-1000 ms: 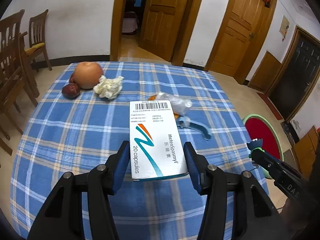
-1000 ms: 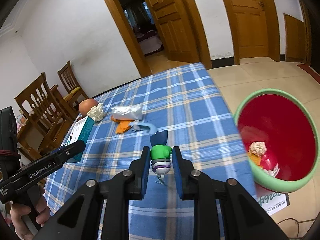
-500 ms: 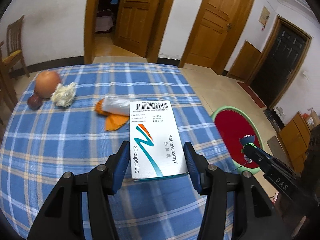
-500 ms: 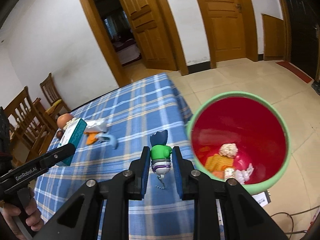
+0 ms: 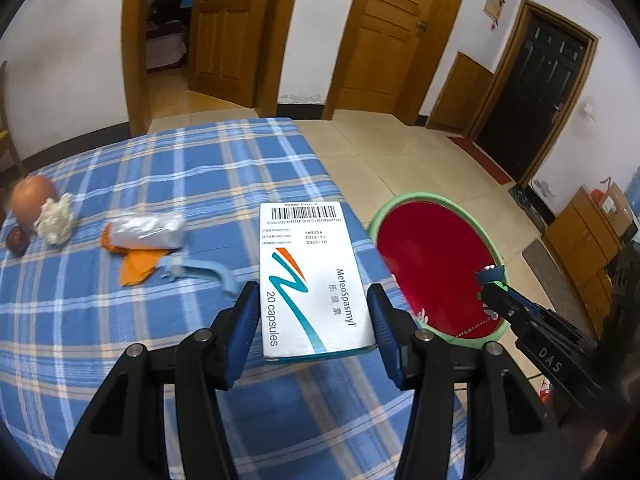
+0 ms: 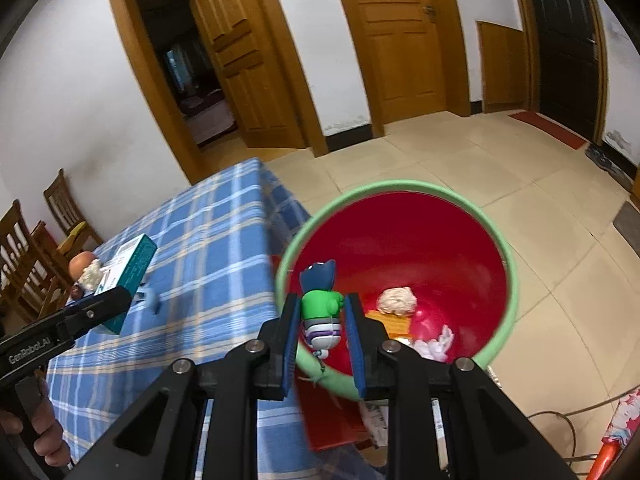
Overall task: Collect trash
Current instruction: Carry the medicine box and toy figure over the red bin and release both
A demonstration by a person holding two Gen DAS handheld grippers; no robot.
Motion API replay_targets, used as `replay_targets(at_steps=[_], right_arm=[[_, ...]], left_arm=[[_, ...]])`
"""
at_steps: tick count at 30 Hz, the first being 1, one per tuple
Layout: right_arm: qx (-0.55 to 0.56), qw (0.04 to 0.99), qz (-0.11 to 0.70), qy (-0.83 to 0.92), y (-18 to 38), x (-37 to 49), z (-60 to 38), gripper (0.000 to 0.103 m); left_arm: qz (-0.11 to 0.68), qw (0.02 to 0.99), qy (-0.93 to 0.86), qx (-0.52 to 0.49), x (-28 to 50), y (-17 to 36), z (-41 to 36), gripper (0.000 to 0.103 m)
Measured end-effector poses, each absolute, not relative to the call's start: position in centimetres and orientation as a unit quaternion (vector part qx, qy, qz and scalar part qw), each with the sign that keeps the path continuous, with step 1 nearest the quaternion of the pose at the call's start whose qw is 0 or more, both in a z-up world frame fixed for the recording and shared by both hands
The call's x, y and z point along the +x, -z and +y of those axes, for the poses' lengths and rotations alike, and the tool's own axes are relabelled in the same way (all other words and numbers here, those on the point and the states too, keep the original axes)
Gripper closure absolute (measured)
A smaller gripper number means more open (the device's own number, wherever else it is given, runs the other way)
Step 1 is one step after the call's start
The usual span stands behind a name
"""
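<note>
Right claw: clamped on toy figure, over bin.
Left claw: clamped on capsule box.
Binned: paper wads.
Left on surface: wrapper, peel, tissue.

Medicine box, white top face: barcode at the 12 o'clock end, small print lines below it, dates "2023-11" and "2024-10", a code that reads about "VN9254". "MeteoSpasmyl" with Chinese characters runs lengthwise along the 3 o'clock edge; "20 capsules" runs lengthwise along the 9 o'clock edge.

Right gripper, side of body, left wrist view: "DAS".

Left gripper, side of body, right wrist view: "GenRobot.AI".
</note>
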State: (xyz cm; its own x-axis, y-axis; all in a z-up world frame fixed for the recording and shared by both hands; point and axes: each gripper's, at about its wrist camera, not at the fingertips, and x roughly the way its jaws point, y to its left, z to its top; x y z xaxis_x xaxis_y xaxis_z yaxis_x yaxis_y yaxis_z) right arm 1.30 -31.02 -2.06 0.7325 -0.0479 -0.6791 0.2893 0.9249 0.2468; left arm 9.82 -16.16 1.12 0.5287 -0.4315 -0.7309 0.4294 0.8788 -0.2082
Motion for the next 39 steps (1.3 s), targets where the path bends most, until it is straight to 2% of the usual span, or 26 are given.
replay_targets(at_steps=[23,39], right_arm=[[0.200,0.898,0.367,0.135,5.5,1.7,-36.7,0.077],[0.207,0.899,0.355,0.150,4.7,0.1,-37.6,0.065]], left_arm=[[0.442,0.851,0.281,0.045,10.6,1.2,-23.8,0.048],[0.455,0.837,0.296,0.069,10.8,2.8,-27.1,0.048]])
